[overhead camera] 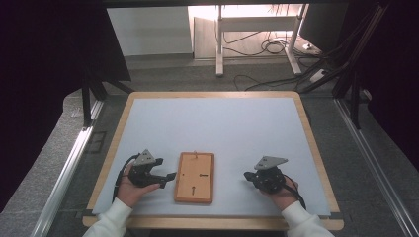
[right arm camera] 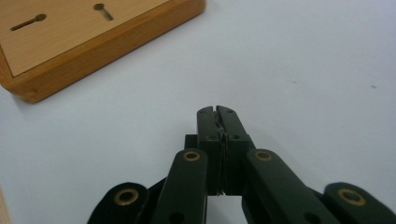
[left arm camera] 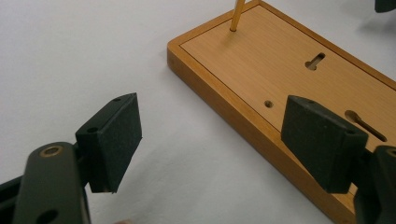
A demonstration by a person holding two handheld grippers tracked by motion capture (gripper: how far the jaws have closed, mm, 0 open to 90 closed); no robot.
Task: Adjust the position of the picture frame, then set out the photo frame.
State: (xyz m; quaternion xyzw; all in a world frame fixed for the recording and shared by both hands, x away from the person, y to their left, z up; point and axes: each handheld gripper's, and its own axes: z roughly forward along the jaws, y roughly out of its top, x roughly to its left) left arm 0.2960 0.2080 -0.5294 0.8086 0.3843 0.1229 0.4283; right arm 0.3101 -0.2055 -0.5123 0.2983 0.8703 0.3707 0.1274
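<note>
A flat wooden board (overhead camera: pixel 194 177) lies near the front middle of the white table top, with two keyhole slots and a small hole in its face. A thin upright peg (left arm camera: pixel 237 14) stands at its far end. My left gripper (overhead camera: pixel 167 179) rests just left of the board, held in a hand, and points at its left edge. In the left gripper view this gripper (left arm camera: pixel 217 140) is open, with nothing between its pads; the right pad overlaps the board (left arm camera: pixel 280 65). My right gripper (overhead camera: pixel 246 175) rests right of the board, apart from it. Its jaws (right arm camera: pixel 217 113) are shut and empty, and the board's corner (right arm camera: pixel 84 42) lies ahead to the left.
The white mat (overhead camera: pixel 222 128) sits in a wooden table rim (overhead camera: pixel 306 128). Beyond the table's far edge are grey floor, cables (overhead camera: pixel 267 47) and white desk legs (overhead camera: pixel 220 44). Metal rails (overhead camera: pixel 69 168) run along both sides.
</note>
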